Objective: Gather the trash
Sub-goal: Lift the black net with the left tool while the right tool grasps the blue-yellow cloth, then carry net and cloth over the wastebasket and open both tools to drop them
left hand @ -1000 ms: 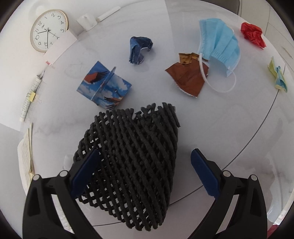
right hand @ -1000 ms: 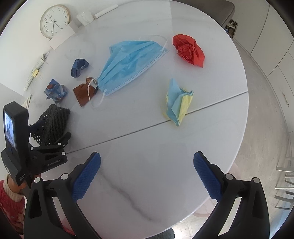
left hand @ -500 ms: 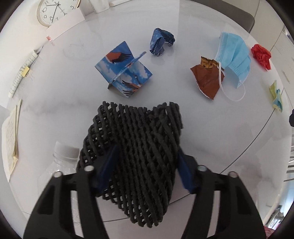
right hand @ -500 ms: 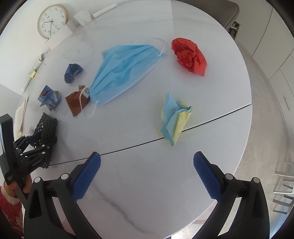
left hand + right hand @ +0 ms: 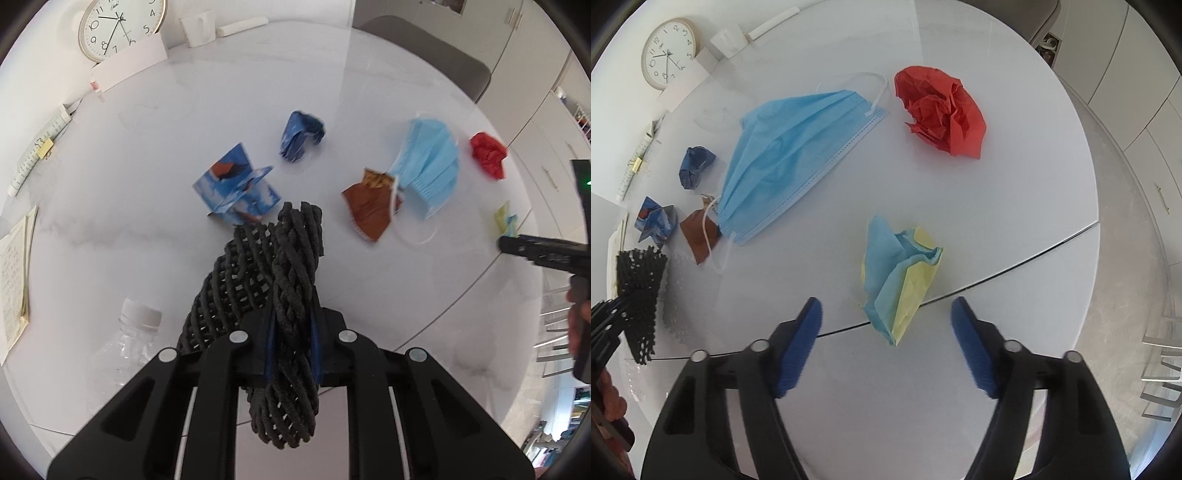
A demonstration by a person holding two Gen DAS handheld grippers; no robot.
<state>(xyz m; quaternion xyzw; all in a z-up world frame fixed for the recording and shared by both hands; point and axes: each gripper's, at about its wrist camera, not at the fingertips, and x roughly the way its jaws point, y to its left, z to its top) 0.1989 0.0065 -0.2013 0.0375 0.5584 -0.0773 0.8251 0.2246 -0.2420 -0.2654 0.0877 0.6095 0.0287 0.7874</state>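
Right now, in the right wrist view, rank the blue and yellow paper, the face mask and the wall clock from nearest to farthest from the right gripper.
1. Blue and yellow paper: just ahead of the right gripper, on the table seam.
2. Face mask: farther out, to the left.
3. Wall clock: far upper left, beyond the table.

Only the clock (image 5: pixel 669 54) shows readable hour numerals.
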